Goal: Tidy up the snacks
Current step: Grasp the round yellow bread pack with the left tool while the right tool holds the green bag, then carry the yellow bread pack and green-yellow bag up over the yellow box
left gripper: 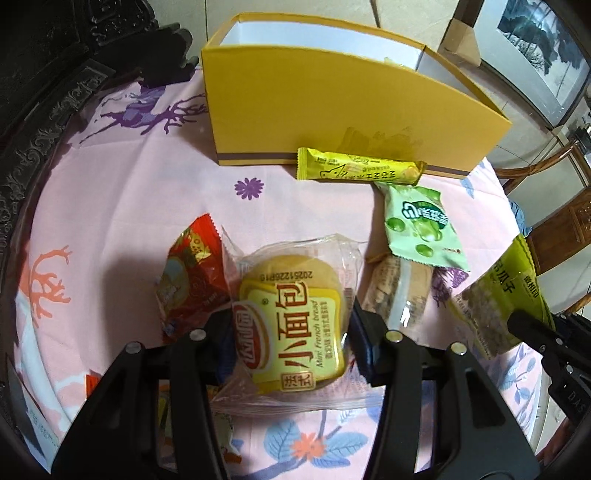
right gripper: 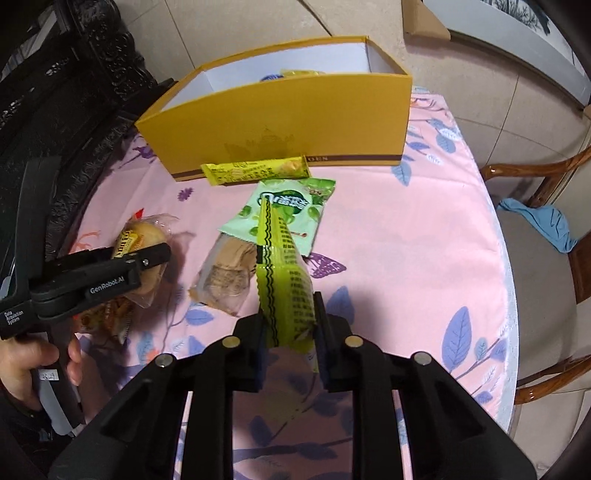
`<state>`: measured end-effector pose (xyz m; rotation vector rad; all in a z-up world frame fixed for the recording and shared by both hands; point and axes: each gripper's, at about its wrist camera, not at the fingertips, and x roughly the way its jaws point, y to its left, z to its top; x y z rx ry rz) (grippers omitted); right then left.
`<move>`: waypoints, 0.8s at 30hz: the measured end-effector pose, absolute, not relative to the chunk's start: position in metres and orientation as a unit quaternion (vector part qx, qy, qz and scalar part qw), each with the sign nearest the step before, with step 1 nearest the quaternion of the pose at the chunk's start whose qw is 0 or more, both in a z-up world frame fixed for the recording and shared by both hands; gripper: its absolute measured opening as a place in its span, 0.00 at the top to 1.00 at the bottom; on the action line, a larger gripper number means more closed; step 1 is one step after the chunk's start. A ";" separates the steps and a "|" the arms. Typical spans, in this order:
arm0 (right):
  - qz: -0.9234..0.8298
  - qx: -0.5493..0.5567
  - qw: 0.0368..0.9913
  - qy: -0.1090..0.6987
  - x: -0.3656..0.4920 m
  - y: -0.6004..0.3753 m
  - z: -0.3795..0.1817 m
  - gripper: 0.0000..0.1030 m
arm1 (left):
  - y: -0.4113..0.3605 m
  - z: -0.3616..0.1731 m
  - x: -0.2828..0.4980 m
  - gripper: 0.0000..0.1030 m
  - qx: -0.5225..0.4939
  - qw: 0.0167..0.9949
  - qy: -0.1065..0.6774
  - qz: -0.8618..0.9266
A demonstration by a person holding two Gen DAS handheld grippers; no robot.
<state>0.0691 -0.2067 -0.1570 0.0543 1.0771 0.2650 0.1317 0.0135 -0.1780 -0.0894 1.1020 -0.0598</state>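
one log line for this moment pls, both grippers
left hand-held gripper: shut on bread pack | right hand-held gripper: shut on green packet | yellow box: open, behind

A pink cloth (right gripper: 406, 258) printed with leaves, flowers and deer covers the round desk. A wooden chair (right gripper: 535, 236) stands just beside the desk, with a blue rag (right gripper: 543, 221) on its seat. Dark carved furniture (left gripper: 44, 122) adjoins the opposite side. The floor (right gripper: 258, 29) is tiled.

Black plastic left gripper (left gripper: 291, 332) and right gripper (right gripper: 288, 325), with silver round screws. Printed white "GenRobot.AI" on the left one's side.
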 end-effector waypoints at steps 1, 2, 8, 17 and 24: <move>0.127 0.024 0.852 0.508 0.066 -0.205 -0.155 0.80 | 0.014 -0.176 0.130 0.51 -0.041 0.852 0.521 -0.029; 0.128 0.025 0.852 0.507 0.065 -0.206 -0.155 0.80 | 0.014 -0.175 0.128 0.51 -0.040 0.853 0.520 -0.029; 0.130 0.024 0.859 0.494 0.056 -0.202 -0.145 0.80 | 0.013 -0.164 0.118 0.51 -0.040 0.858 0.510 -0.032; 0.128 0.030 0.867 0.481 0.050 -0.203 -0.135 0.80 | 0.024 -0.140 0.108 0.51 -0.061 0.866 0.495 -0.036; 0.126 0.032 0.872 0.472 0.050 -0.204 -0.128 0.80 | 0.030 -0.122 0.100 0.51 -0.071 0.870 0.485 -0.046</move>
